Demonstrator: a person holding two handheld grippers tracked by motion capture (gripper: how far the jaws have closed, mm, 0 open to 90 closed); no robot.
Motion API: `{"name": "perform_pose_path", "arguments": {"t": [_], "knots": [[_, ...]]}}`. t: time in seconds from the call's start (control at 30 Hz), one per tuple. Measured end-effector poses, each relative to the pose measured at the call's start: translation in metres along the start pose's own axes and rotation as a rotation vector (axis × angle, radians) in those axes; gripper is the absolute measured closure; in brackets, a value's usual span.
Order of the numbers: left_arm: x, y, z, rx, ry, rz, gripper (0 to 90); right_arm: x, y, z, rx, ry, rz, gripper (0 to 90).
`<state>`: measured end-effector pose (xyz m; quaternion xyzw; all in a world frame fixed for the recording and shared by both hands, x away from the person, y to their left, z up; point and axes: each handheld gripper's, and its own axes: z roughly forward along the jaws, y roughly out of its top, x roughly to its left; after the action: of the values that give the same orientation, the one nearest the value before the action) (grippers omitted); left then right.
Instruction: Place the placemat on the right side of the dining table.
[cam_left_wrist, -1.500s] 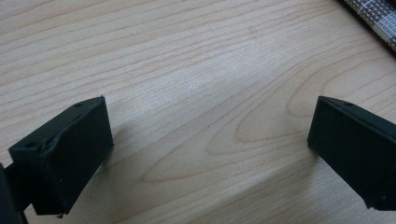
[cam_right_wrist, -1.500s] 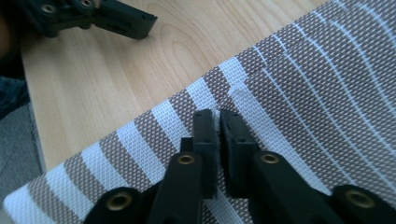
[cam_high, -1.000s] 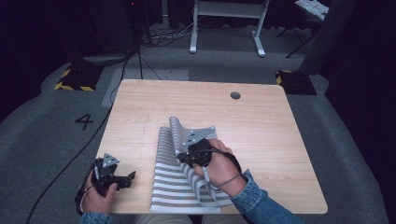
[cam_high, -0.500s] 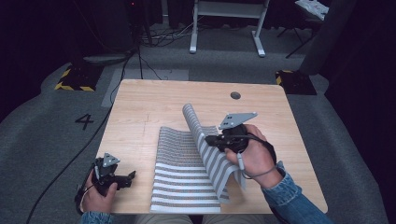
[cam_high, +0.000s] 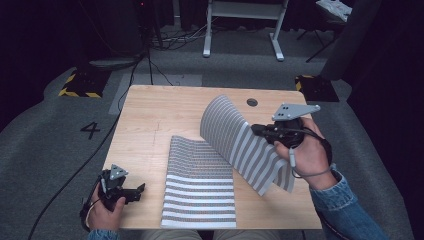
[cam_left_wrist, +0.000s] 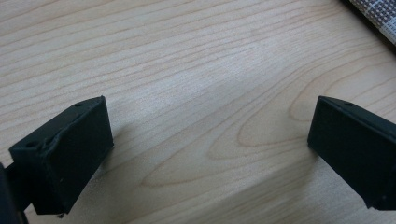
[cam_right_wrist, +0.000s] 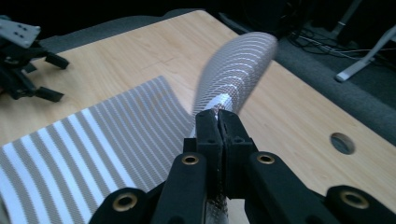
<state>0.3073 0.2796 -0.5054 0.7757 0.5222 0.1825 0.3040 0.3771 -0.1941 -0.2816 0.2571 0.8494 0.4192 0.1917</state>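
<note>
My right gripper (cam_high: 256, 130) clamps the striped cloth (cam_high: 200, 185), lifting 1 edge above the table (cam_high: 150, 115); its fingertips are buried in fabric. My left gripper (cam_high: 137, 190) rests open, holding nothing.

Light wooden table (cam_high: 165, 115) under striped cloth (cam_high: 200, 195).

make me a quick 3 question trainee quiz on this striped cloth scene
1. True or false: the right gripper is shut on the striped cloth.
2. What lies between the left gripper's jaws? A) cloth B) bare table C) a cable
3. Fill in: the lifted part of the cloth hangs on the table's ____ side in the high view.

Key: 1 true; 2 B; 3 right
</note>
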Motion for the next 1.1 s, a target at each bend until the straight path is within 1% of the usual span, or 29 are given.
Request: {"name": "perform_pose_path", "arguments": {"t": [0.03,0.07,0.1,0.13,0.17,0.2,0.23,0.3,0.33,0.4,0.43,0.47,0.5,0.53,0.57,0.6,0.67,0.7,0.77,0.8,0.83,0.87,0.93,0.97,1.1], "knots": [[0.0,0.0,0.0,0.001,0.002,-0.001,0.1,-0.005,0.0,-0.003,0.002,-0.011,0.005,88.1],[0.0,0.0,0.0,0.001,0.002,-0.001,0.1,-0.013,-0.001,-0.007,-0.004,-0.03,0.006,88.2],[0.0,0.0,0.0,0.001,0.002,-0.001,0.1,-0.013,-0.001,-0.007,-0.004,-0.03,0.006,88.2],[0.0,0.0,0.0,0.001,0.003,-0.001,0.1,-0.017,-0.002,-0.009,-0.005,-0.039,0.009,88.1],[0.0,0.0,0.0,0.001,0.003,-0.002,0.1,-0.026,-0.002,-0.013,-0.011,-0.06,0.009,88.2],[0.0,0.0,0.0,0.001,0.003,-0.001,0.1,-0.029,-0.003,-0.015,-0.01,-0.072,0.007,88.2],[0.0,0.0,0.0,0.001,0.003,-0.002,0.1,-0.029,-0.003,-0.015,-0.01,-0.072,0.007,88.2],[0.0,0.0,0.0,0.001,0.002,-0.002,0.1,-0.038,-0.004,-0.018,-0.018,-0.096,0.012,88.2],[0.0,0.0,0.0,0.003,0.002,-0.001,0.1,-0.046,-0.006,-0.02,-0.016,-0.132,0.018,88.2],[0.0,0.0,0.0,0.003,0.002,-0.002,0.1,-0.056,-0.008,-0.021,-0.02,-0.159,0.01,88.2],[0.0,0.0,0.0,0.003,0.002,-0.002,0.1,-0.059,-0.009,-0.022,-0.017,-0.172,0.013,88.2],[0.0,0.0,0.0,0.003,0.002,-0.002,0.1,-0.059,-0.009,-0.022,-0.017,-0.172,0.013,88.2],[0.0,0.0,0.0,0.001,0.0,-0.002,0.1,-0.068,-0.012,-0.023,-0.017,-0.201,0.026,88.2],[0.0,0.0,0.0,0.0,-0.003,-0.002,0.1,-0.072,-0.014,-0.024,-0.02,-0.215,0.031,88.1],[0.0,0.0,0.0,0.0,-0.003,-0.002,0.0,-0.072,-0.014,-0.024,-0.02,-0.215,0.031,88.1],[0.0,0.001,0.0,0.001,0.0,-0.003,0.0,-0.08,-0.017,-0.025,-0.016,-0.238,0.032,88.1],[0.0,0.001,0.0,0.004,-0.004,-0.002,0.0,-0.088,-0.02,-0.027,-0.017,-0.259,0.027,88.2],[0.0,0.001,0.0,0.004,-0.004,-0.002,0.0,-0.091,-0.021,-0.027,-0.015,-0.267,0.036,88.1],[0.0,0.001,0.0,0.005,-0.004,-0.002,0.0,-0.098,-0.023,-0.028,-0.013,-0.28,0.035,88.1],[0.0,0.001,0.0,0.004,-0.004,-0.002,0.0,-0.098,-0.023,-0.028,-0.013,-0.28,0.035,88.1],[0.0,0.001,0.0,0.006,-0.003,-0.002,0.0,-0.104,-0.024,-0.03,-0.009,-0.298,0.041,88.2],[0.0,0.001,0.0,0.006,-0.003,-0.002,0.0,-0.107,-0.025,-0.03,-0.011,-0.301,0.042,88.2],[0.0,0.001,0.0,0.005,-0.004,-0.002,0.1,-0.109,-0.026,-0.031,-0.005,-0.319,0.044,88.2],[0.0,0.001,0.0,0.004,0.0,-0.002,0.0,-0.111,-0.027,-0.031,-0.011,-0.316,0.041,88.2],[0.0,0.001,0.0,0.003,-0.003,-0.002,0.0,-0.114,-0.028,-0.036,-0.009,-0.337,0.037,88.2]]}}
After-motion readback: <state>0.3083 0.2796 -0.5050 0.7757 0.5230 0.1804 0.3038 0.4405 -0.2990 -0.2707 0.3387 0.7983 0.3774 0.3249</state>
